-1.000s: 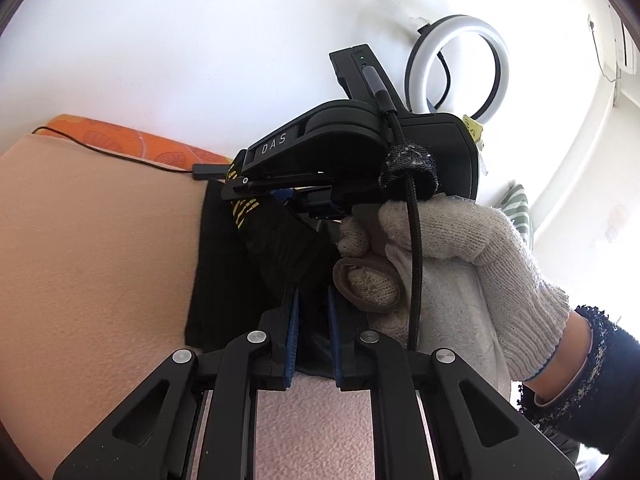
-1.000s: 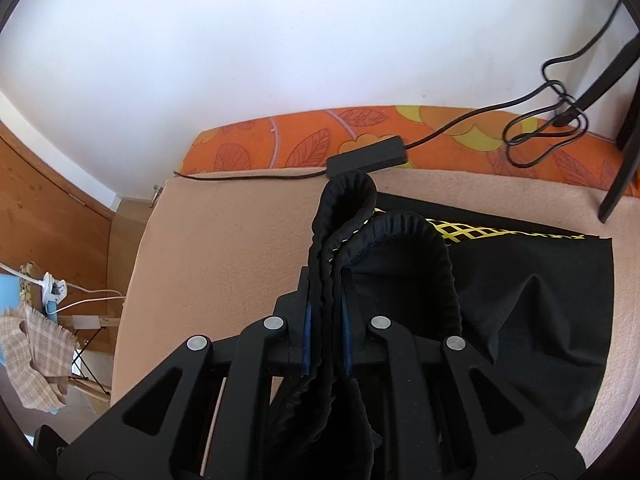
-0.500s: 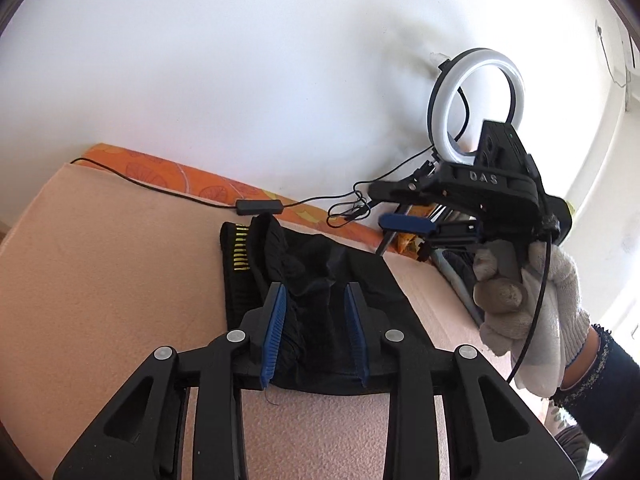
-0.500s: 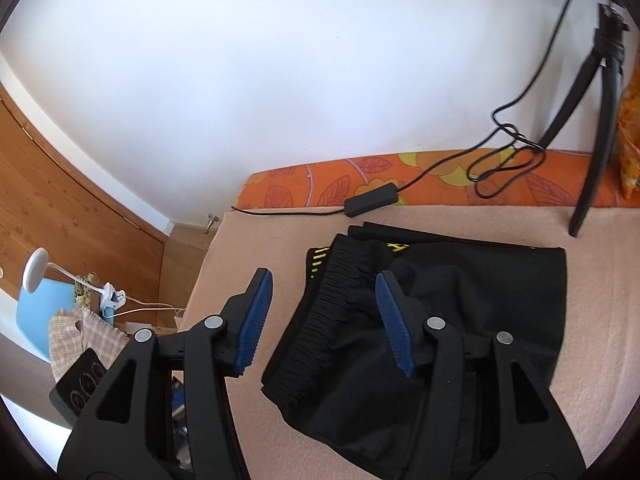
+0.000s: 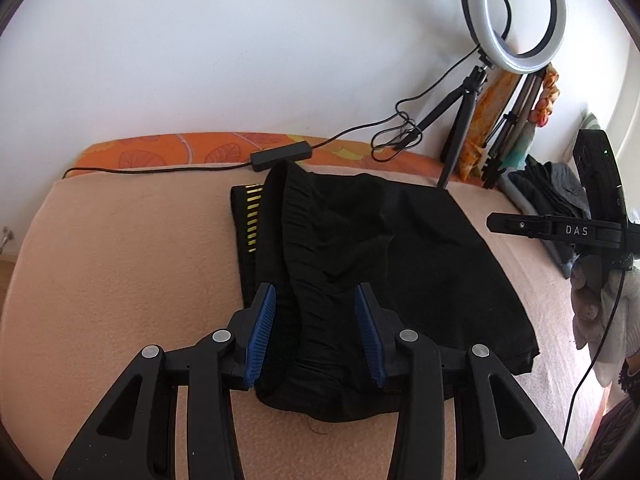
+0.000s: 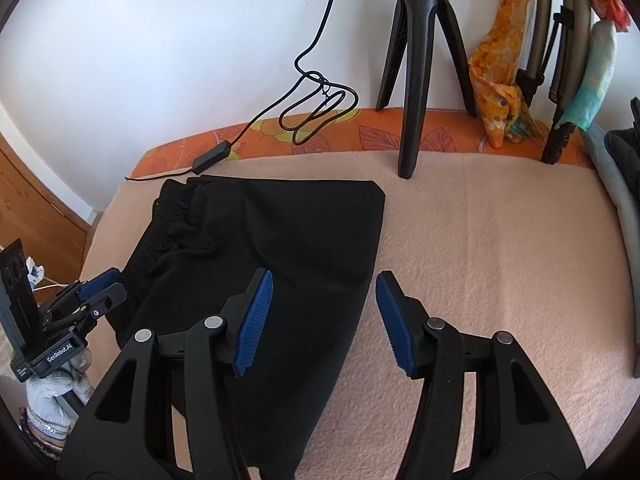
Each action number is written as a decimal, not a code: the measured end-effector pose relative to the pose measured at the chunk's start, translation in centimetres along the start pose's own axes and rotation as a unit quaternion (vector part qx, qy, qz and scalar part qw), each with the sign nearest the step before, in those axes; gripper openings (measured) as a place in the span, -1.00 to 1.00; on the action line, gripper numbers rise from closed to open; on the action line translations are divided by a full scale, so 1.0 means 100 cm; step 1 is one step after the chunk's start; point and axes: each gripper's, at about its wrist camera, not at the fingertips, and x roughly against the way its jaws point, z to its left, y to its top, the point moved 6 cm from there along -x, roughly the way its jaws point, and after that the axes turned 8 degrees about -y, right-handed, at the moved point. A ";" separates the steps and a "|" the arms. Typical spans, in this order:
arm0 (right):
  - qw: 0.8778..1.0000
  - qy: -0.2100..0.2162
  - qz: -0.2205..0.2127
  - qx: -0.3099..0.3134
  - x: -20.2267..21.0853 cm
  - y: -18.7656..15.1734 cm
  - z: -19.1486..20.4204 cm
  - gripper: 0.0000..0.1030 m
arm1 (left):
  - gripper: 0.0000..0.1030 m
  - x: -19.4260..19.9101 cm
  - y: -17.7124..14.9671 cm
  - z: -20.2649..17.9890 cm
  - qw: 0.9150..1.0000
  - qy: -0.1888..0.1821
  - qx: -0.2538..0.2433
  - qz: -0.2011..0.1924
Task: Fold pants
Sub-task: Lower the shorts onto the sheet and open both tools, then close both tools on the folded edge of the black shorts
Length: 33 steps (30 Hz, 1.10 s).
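Note:
Black pants (image 5: 384, 264) lie folded on a peach blanket (image 5: 120, 272), with the ribbed waistband bunched at the near left and a yellow striped patch (image 5: 250, 220) at the far left. My left gripper (image 5: 316, 332) is open, its blue pads astride the waistband without gripping it. My right gripper (image 6: 324, 320) is open above the right edge of the pants (image 6: 272, 248). The right gripper also shows in the left wrist view (image 5: 560, 230), and the left gripper shows in the right wrist view (image 6: 96, 292).
A ring light (image 5: 520, 16) on a black tripod (image 6: 416, 60) stands at the back against the white wall, with its cable and black control box (image 5: 280, 156) on an orange cushion (image 5: 168, 152). Dark clothes (image 5: 552, 192) are piled at the right.
Both grippers have let go of the waistband and opened. The pants now lie on the blanket. My right gripper has swung away to the right side of the pants.

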 end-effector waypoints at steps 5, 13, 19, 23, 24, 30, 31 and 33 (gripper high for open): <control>0.999 -0.031 0.017 0.003 -0.040 0.015 -0.002 0.10 | -0.24 0.008 -0.006 0.030 0.999 0.022 0.041 -0.004; 0.998 0.027 0.023 -0.055 -0.054 0.027 -0.025 0.10 | 0.08 0.016 0.043 0.009 0.998 -0.045 0.023 -0.030; 0.997 0.044 0.029 -0.060 -0.063 0.026 -0.026 0.10 | 0.11 -0.041 0.066 -0.006 0.999 0.002 -0.040 0.033; 0.998 0.043 0.026 -0.039 -0.065 0.027 -0.022 0.10 | 0.11 -0.067 0.065 0.017 0.994 0.063 -0.058 0.067; 0.998 0.044 0.026 -0.034 -0.065 0.027 -0.021 0.10 | 0.11 -0.068 0.065 0.023 0.995 0.055 -0.046 0.069; 0.995 0.096 0.031 -0.022 -0.061 0.025 -0.020 0.10 | 0.12 -0.066 0.075 0.045 0.997 -0.018 -0.005 0.077; 0.993 0.112 0.034 -0.025 -0.060 0.023 -0.021 0.10 | 0.12 -0.067 0.078 0.047 0.996 -0.029 -0.004 0.080; 0.991 0.129 0.036 -0.028 -0.060 0.022 -0.021 0.10 | 0.12 -0.068 0.081 0.047 0.995 -0.051 -0.006 0.086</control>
